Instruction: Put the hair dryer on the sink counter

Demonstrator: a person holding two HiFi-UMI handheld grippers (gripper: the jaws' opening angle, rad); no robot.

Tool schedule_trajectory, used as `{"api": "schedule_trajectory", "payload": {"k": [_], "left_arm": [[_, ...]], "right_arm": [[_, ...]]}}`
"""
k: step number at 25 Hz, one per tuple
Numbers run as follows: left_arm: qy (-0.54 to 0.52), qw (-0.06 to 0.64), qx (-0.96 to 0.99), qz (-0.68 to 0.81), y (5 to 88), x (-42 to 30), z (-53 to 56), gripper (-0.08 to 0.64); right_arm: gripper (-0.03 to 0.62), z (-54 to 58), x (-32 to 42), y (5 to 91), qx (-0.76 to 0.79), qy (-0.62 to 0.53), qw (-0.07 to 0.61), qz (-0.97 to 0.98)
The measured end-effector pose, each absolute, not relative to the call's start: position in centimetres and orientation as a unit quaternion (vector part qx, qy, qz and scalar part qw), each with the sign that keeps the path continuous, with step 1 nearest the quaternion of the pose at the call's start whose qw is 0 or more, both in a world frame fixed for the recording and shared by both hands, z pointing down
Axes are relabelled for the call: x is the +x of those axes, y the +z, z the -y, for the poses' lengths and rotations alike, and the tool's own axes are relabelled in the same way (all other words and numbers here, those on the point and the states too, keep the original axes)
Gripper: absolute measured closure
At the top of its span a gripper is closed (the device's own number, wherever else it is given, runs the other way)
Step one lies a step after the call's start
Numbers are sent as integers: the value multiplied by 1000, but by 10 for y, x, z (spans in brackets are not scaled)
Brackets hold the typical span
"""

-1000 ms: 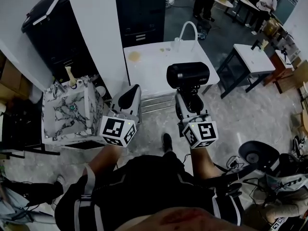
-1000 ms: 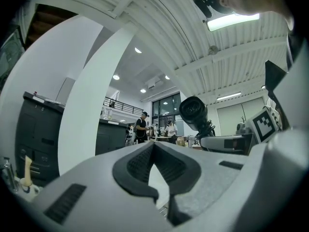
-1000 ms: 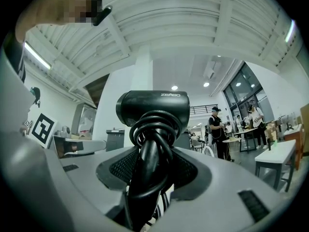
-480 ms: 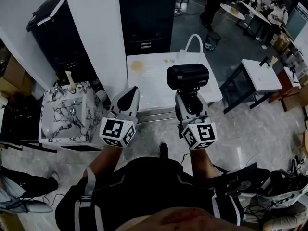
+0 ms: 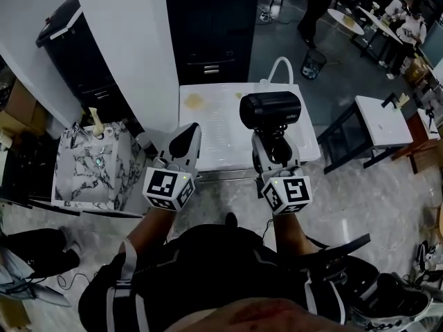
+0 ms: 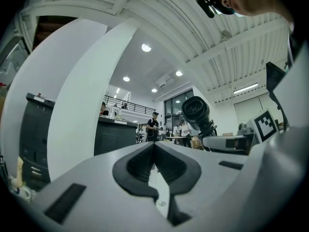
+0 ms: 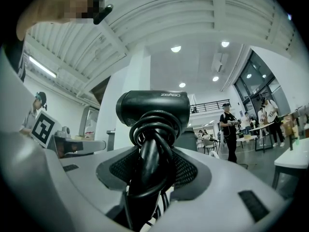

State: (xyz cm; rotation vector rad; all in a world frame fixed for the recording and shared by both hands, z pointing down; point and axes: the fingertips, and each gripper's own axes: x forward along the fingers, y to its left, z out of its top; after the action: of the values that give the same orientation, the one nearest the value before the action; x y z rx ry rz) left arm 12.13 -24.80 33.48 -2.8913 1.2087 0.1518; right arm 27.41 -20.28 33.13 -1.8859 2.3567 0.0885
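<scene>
**Hair dryer held up, not on the sink counter**

The black hair dryer [image 5: 270,109] is up in the air. The right gripper [image 5: 271,135] holds it. In the head view it shows over the far right part of the white table [image 5: 211,126]. It does not touch the table. Its fat round body sits on top and its handle goes down between the jaws. A black cord [image 7: 150,129] is wound round and round the handle. In the right gripper view the two jaws press on the handle and cord from both sides, so they stand quite far apart with the hair dryer in the middle.

The left gripper [image 5: 185,137] is to the left of the hair dryer, near it but not touching. It shows over the left front edge of the white table. In the left gripper view its jaws are closed, tip to tip, and nothing is between them.

The sink counter [image 5: 119,175] has a marble look. It stands to the left of the white table, well apart from the hair dryer.

A white pillar [image 5: 131,54] stands at the far left corner of the white table. A black cabinet [image 5: 208,26] is behind the table. A smaller white table [image 5: 384,116] is off to the right. A bin [image 5: 313,64] stands behind the white table on the right side.
</scene>
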Motion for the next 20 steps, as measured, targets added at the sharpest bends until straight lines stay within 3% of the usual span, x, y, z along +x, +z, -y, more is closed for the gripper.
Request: {"api": "schedule_trajectory", "payload": {"k": [20], "left_arm": [[25,12,-902,-431,342,195,286,554]], "right_arm": [[382,250,346,337,-570,31,61,-819]]}}
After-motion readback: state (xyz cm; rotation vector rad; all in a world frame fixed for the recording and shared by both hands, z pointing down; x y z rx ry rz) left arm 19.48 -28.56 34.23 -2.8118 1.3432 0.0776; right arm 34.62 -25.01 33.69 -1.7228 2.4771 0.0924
